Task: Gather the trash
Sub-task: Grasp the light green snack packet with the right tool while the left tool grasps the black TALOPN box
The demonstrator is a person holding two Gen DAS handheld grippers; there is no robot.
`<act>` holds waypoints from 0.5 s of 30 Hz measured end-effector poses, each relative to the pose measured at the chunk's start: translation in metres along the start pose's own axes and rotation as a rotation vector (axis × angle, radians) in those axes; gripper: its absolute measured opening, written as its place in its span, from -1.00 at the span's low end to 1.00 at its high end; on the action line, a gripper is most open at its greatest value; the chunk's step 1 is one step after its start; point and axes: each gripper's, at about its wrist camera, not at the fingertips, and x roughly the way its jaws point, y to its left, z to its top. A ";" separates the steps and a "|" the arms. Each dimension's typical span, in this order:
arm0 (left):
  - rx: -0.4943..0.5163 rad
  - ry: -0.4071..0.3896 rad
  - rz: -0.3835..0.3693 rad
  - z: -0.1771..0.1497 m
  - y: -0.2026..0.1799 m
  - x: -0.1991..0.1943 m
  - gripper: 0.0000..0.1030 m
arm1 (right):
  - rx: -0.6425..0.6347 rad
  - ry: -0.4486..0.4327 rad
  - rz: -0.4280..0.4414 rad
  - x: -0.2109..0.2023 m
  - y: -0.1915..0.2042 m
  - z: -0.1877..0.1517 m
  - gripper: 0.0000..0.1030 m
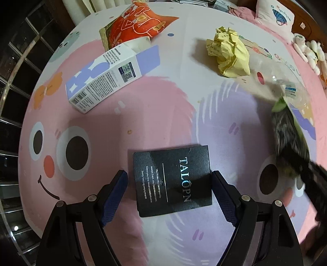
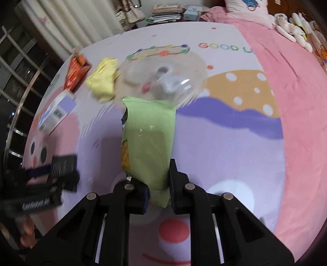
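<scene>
My left gripper (image 1: pixel 169 182) is open, one finger on each side of a flat black "TALOPN" box (image 1: pixel 173 180) lying on the bedsheet; whether the pads touch it I cannot tell. My right gripper (image 2: pixel 158 184) is shut on a light green snack wrapper (image 2: pixel 149 139) and holds it above the sheet; it shows blurred at the right of the left wrist view (image 1: pixel 286 126). Other trash lies on the bed: a crumpled yellow paper (image 1: pixel 229 53), a white and purple carton (image 1: pixel 106 77), an orange-red snack bag (image 1: pixel 139 24) and a crushed clear plastic bottle (image 2: pixel 163 81).
The bed has a cartoon-print sheet (image 1: pixel 143 122). A pink blanket (image 2: pixel 286 102), pillow and plush toys (image 2: pixel 294 28) lie at the far right. A window with a metal rail (image 1: pixel 18 67) is at the left. Stacked books (image 2: pixel 167 12) sit beyond the bed.
</scene>
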 end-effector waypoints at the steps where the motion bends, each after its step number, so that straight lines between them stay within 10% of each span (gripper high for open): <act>1: -0.001 -0.004 0.001 0.001 -0.003 0.000 0.62 | -0.005 0.003 0.006 -0.002 0.002 -0.003 -0.74; 15: 0.016 -0.080 -0.045 -0.016 0.006 -0.027 0.38 | -0.018 0.019 0.069 -0.030 0.021 -0.035 -0.75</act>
